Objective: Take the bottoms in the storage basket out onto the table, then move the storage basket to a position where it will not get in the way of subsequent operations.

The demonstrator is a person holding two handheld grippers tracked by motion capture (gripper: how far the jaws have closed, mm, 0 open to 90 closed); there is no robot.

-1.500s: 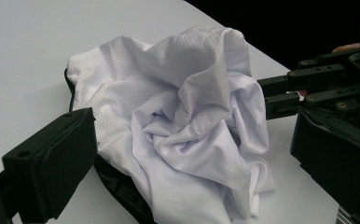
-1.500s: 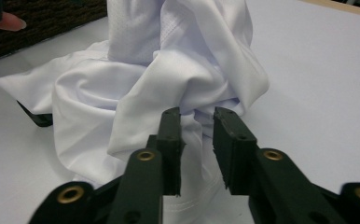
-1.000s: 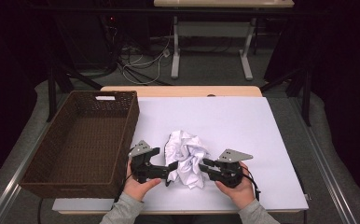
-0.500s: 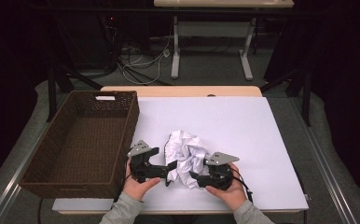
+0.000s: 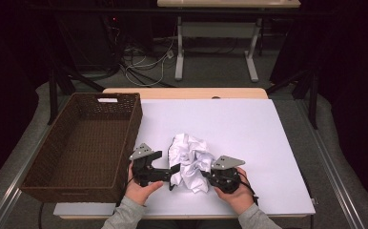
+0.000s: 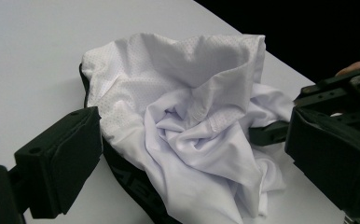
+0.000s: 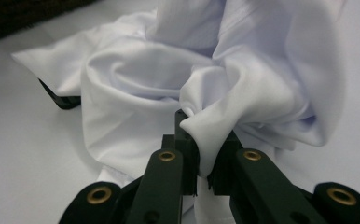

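A crumpled white mesh garment (image 5: 190, 160) with black trim lies near the front edge of the white table (image 5: 249, 124). My left gripper (image 5: 172, 175) is at its left side. In the left gripper view its jaws (image 6: 194, 128) stand wide open with the garment (image 6: 178, 70) bunched between them, and the pads are not pressing on it. My right gripper (image 5: 207, 175) is at the garment's right side. Its jaws have just been closing, and in the right gripper view they (image 7: 201, 140) pinch a fold of the white cloth (image 7: 169, 84).
A deep brown wicker basket (image 5: 133, 133) stands at the left of the table, close beside my left hand. The white tabletop stretches away behind and to the right of the garment. Beyond the table are desk legs and cables on a dark floor.
My right gripper has shifted slightly left into the garment and closed on a fold of it. The left gripper has stayed where it was.
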